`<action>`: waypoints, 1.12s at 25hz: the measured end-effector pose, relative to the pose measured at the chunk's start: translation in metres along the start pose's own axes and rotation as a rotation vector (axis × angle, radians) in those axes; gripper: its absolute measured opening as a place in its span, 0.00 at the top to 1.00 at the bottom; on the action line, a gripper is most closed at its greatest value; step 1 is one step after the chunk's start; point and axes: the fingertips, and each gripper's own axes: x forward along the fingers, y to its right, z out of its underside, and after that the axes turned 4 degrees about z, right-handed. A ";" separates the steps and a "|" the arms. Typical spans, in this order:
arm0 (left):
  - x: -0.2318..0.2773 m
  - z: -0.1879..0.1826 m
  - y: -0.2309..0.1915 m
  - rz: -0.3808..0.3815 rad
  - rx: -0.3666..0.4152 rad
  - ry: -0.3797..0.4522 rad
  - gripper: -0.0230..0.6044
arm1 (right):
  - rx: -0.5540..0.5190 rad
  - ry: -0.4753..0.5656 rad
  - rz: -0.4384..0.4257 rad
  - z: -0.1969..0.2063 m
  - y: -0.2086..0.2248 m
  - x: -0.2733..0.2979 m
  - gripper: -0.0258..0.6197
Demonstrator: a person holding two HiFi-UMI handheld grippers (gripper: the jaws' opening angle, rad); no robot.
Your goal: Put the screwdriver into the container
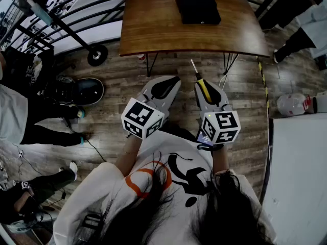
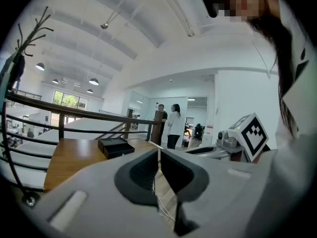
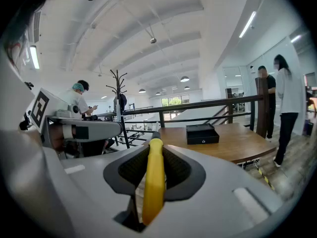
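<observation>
My right gripper (image 3: 154, 138) clamps yellow screwdriver (image 1: 203, 86), shaft toward table (image 1: 148, 32). My left gripper (image 2: 159, 151) pinched closed, empty. Black container (image 1: 197, 7) on table, well apart.

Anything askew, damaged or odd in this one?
Nothing stands out. The right gripper holds the yellow-handled screwdriver along its jaws, the left gripper is shut and empty, and the black container sits flat on the wooden table.
</observation>
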 end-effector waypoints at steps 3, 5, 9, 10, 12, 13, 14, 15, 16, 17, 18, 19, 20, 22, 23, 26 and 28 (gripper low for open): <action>0.004 0.002 0.002 -0.003 -0.005 -0.003 0.96 | 0.002 -0.002 0.000 0.002 0.006 -0.001 0.80; 0.007 0.004 0.004 -0.004 -0.005 -0.009 0.96 | 0.011 -0.002 -0.001 0.003 0.008 -0.002 0.80; 0.012 0.004 0.008 -0.007 -0.002 -0.016 0.96 | 0.028 0.008 -0.008 0.003 0.015 -0.006 0.80; 0.013 0.004 0.010 -0.009 -0.001 -0.018 0.96 | 0.030 0.010 -0.011 0.003 0.017 -0.007 0.80; 0.013 0.005 0.013 -0.013 0.002 -0.024 0.96 | 0.037 0.013 -0.016 0.004 0.019 -0.008 0.80; 0.013 0.006 0.013 -0.015 0.003 -0.030 0.96 | 0.043 0.014 -0.020 0.004 0.019 -0.007 0.80; 0.012 0.008 0.012 -0.018 0.004 -0.038 0.96 | 0.050 0.014 -0.023 0.005 0.019 -0.005 0.80; 0.012 0.009 0.010 -0.021 0.005 -0.045 0.96 | 0.056 0.013 -0.027 0.005 0.019 -0.003 0.80; 0.011 0.009 0.007 -0.024 0.005 -0.051 0.96 | 0.060 0.012 -0.031 0.004 0.018 -0.001 0.80; 0.011 0.008 0.004 -0.026 0.004 -0.054 0.96 | 0.064 0.011 -0.033 0.003 0.017 0.002 0.80; 0.010 0.006 0.001 -0.027 0.002 -0.054 0.96 | 0.066 0.010 -0.034 0.001 0.016 0.005 0.80; 0.011 0.003 -0.003 -0.028 0.001 -0.052 0.96 | 0.068 0.009 -0.036 -0.001 0.016 0.008 0.80; 0.012 0.001 -0.005 -0.028 0.001 -0.052 0.96 | 0.070 0.009 -0.037 -0.003 0.017 0.010 0.79; 0.018 0.000 -0.009 -0.029 0.005 -0.055 0.96 | 0.075 0.009 -0.037 -0.004 0.023 0.015 0.80; 0.022 0.000 -0.011 -0.028 0.007 -0.059 0.96 | 0.079 0.009 -0.034 -0.004 0.027 0.017 0.80; 0.038 0.006 -0.018 -0.023 0.006 -0.072 0.96 | 0.087 0.002 -0.023 -0.001 0.043 0.026 0.80; 0.048 0.008 -0.031 -0.020 -0.003 -0.078 0.96 | 0.090 -0.008 -0.018 0.000 0.050 0.038 0.80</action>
